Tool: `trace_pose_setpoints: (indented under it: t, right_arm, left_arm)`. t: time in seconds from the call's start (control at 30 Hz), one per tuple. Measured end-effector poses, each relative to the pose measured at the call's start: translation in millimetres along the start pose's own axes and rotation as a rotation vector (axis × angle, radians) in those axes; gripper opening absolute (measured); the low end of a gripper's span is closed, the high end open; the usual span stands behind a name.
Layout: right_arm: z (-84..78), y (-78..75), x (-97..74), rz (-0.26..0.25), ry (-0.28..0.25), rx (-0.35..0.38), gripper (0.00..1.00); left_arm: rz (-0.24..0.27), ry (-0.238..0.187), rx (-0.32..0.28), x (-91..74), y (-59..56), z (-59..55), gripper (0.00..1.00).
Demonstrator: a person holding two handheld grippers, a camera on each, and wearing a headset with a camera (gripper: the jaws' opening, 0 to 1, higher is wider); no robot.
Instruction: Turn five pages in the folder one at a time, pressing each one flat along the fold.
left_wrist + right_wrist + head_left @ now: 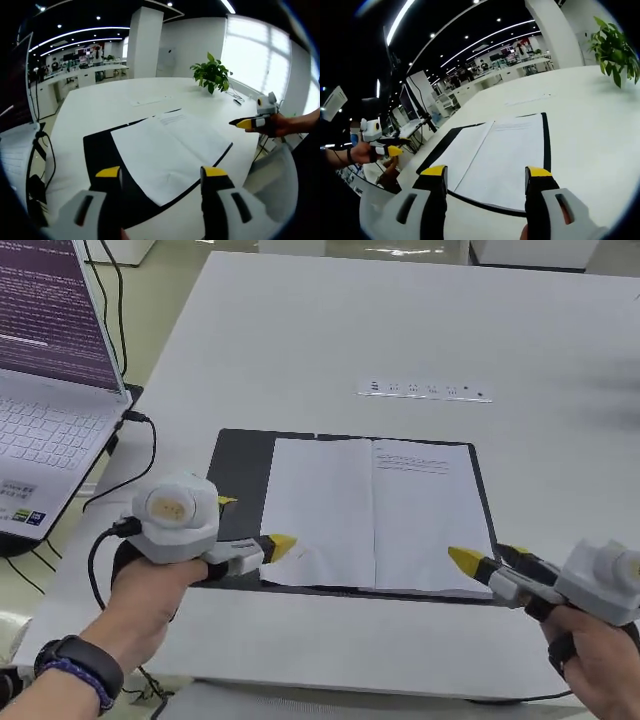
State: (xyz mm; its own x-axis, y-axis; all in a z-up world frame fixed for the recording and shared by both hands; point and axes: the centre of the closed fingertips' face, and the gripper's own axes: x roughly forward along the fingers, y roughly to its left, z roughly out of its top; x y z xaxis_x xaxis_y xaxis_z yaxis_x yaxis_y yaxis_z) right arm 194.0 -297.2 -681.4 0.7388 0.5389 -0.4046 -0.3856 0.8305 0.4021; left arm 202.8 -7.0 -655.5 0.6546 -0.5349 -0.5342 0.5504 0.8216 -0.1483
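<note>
Folder (pixel 240 470) first: it lies open and flat on the white table (pixel 400 320), close to the near edge and straight in front of you, its black cover showing as a wide band on the left and a thin border round the rest. Two white sheets lie on it, the left page (pixel 315 510) blank and the right page (pixel 425 515) with a few lines of small print at its top, and they meet at the fold (pixel 373 510) down the middle. Your left gripper (pixel 255 523) is at the folder's near left corner, over the black cover, with one yellow tip just beside the lower left corner of the left page; you cannot tell from these views whether it touches the paper. In the left gripper view its jaws (pixel 161 172) stand wide apart with nothing between them, the page corner lying ahead in the gap. Your right gripper (pixel 485 555) is at the folder's near right corner, its yellow tip near the lower edge of the right page, and in the right gripper view its jaws (pixel 486 171) are likewise spread and hold nothing. Each gripper shows small in the other's view, held out at the far side of the folder. On your left an open laptop (pixel 50 390) sits with a black cable (pixel 140 455) running from its side, a flat white power strip (pixel 425 390) lies on the table beyond the folder, and a green plant (pixel 212 75) stands at the table's far end. You wear a dark wristband (pixel 75 660) on your left wrist.
</note>
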Motion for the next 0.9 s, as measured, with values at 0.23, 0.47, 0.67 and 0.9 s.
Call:
trace_pose_setpoints:
  t: [0.23,0.47,0.67,0.9]
  right_arm:
    - [-1.6,1.3,-17.4,-0.023,0.044,-0.116,0.63]
    - [7.4,0.8,-36.0,-0.039,0.003,-0.103,0.65]
    - [-3.1,1.5,-49.4,-0.047,0.005,-0.074,0.66]
    - [-14.1,2.4,-57.6,-0.051,0.03,-0.074,0.67]
  left_arm:
    - [0.001,-0.02,0.009,-13.9,2.7,4.0,0.66]
    - [0.013,-0.03,-0.006,-30.6,-2.0,-4.5,0.67]
    - [0.032,-0.005,-0.003,-43.4,-8.5,-16.7,0.67]
    - [0.046,0.001,-0.02,-49.7,-12.2,-17.2,0.67]
